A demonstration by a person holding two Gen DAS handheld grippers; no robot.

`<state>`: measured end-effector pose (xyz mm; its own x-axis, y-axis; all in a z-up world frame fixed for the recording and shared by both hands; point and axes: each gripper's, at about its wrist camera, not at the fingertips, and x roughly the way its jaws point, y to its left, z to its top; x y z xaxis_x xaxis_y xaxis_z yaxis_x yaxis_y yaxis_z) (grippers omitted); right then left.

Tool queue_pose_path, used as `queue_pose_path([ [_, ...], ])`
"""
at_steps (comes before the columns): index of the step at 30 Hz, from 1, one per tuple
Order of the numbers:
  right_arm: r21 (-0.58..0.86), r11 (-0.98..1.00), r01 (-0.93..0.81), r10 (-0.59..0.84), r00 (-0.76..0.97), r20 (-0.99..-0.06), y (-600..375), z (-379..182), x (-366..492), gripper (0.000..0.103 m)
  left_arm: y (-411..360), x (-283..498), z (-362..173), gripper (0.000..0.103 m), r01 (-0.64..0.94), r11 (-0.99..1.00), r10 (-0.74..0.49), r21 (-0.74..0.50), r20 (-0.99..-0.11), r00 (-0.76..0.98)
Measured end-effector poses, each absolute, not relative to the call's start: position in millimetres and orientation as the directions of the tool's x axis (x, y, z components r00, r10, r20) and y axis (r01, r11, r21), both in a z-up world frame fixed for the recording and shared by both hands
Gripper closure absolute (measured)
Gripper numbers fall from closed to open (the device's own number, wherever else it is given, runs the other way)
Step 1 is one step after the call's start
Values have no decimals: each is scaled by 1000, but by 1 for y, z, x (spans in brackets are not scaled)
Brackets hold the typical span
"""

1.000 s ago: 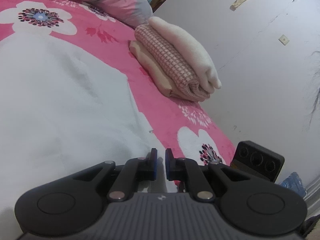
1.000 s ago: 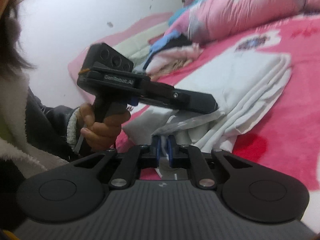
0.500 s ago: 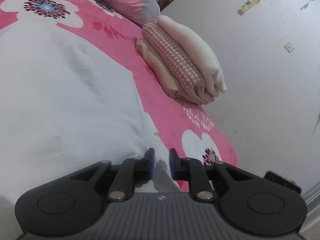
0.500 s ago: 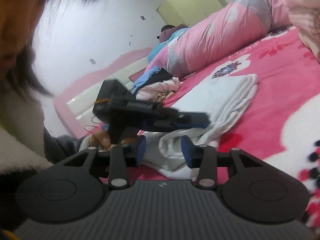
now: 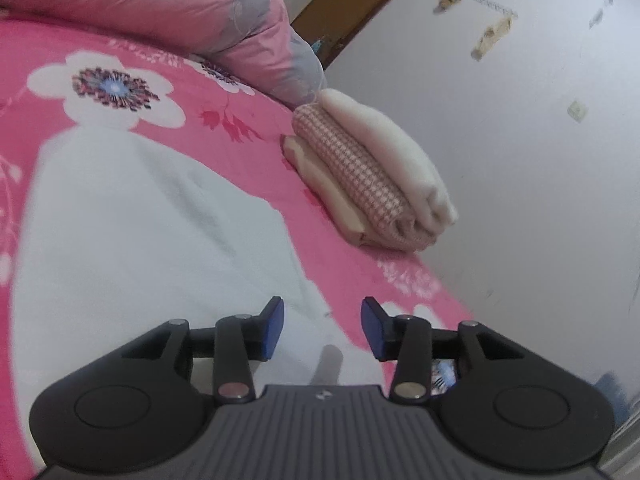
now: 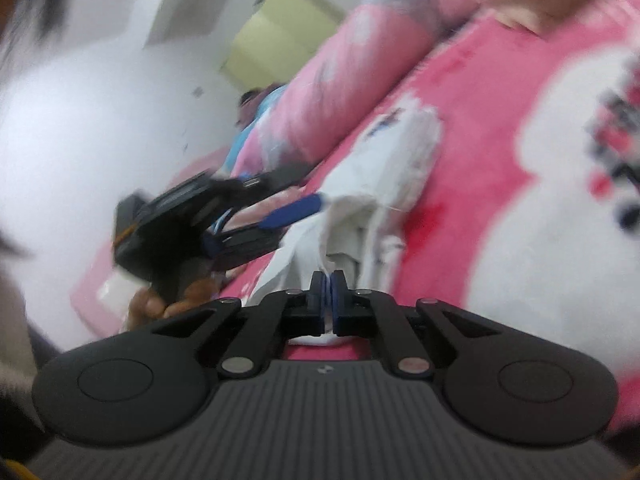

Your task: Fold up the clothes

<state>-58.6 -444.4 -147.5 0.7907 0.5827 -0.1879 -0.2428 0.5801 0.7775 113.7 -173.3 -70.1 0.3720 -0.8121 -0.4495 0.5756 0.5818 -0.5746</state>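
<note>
Left wrist view: pink floral bedspread point(image 5: 248, 152) by white wall point(image 5: 520, 160); left jaws spread, right jaws pinching white garment point(image 6: 360, 216).

White scuffed wall point(image 5: 520, 160), brown door frame point(image 5: 360, 4), pink floral bed point(image 5: 240, 152).

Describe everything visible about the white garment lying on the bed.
The white garment is plain, thin, cotton-like cloth, partly folded, spread over the pink floral bedspread. In the left wrist view it is a broad smooth panel with faint creases, its near edge under the open left gripper. In the blurred right wrist view layered folds show along one edge, and the right gripper is shut on a bunched corner.
</note>
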Motion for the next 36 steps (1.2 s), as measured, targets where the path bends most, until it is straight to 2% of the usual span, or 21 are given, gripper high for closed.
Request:
queue_pose_path([
  [3, 796, 571, -202, 564, 801, -201, -445, -152, -58, 102, -183, 103, -69, 57, 630, 613, -778, -477, -502, 377],
  [6, 780, 598, -184, 545, 807, -227, -441, -150, -58, 102, -196, 88, -70, 51, 700, 634, -732, -329, -547, 406],
  [9, 744, 647, -165, 513, 817, -265, -439, -146, -59, 101, -213, 72, -79, 51, 742, 656, -655, -136, -591, 471],
  [11, 688, 706, -170, 463, 845, -267, -436, -135, -67, 99, -218, 66, -83, 49, 751, 656, -638, -78, -590, 495],
  [14, 588, 781, -210, 402, 889, -217, -436, -114, -76, 98, -219, 64, -87, 46, 754, 653, -638, -63, -582, 504],
  [16, 542, 803, -250, 404, 895, -186, -433, -106, -73, 98, -217, 66, -89, 45, 754, 653, -644, -72, -577, 503],
  [18, 505, 815, -283, 428, 882, -196, -429, -106, -65, 98, -215, 68, -89, 45, 751, 653, -653, -93, -570, 498],
  [20, 456, 838, -300, 443, 862, -247, -421, -111, -54, 98, -211, 69, -87, 44, 747, 654, -666, -119, -559, 494],
  [23, 354, 893, -277, 409, 829, -383, -407, -126, -41, 100, -203, 66, -82, 41, 750, 645, -694, -146, -523, 494],
  [24, 339, 897, -284, 408, 826, -390, -406, -125, -38, 100, -203, 62, -80, 40, 755, 641, -696, -134, -515, 500],
  [29, 293, 894, -340, 432, 827, -359, -405, -109, -23, 98, -210, 47, -90, 38, 777, 629, -659, -13, -538, 525],
  [36, 226, 882, -414, 468, 825, -316, -405, -86, -3, 98, -213, 44, -98, 36, 779, 628, -654, 10, -535, 534],
])
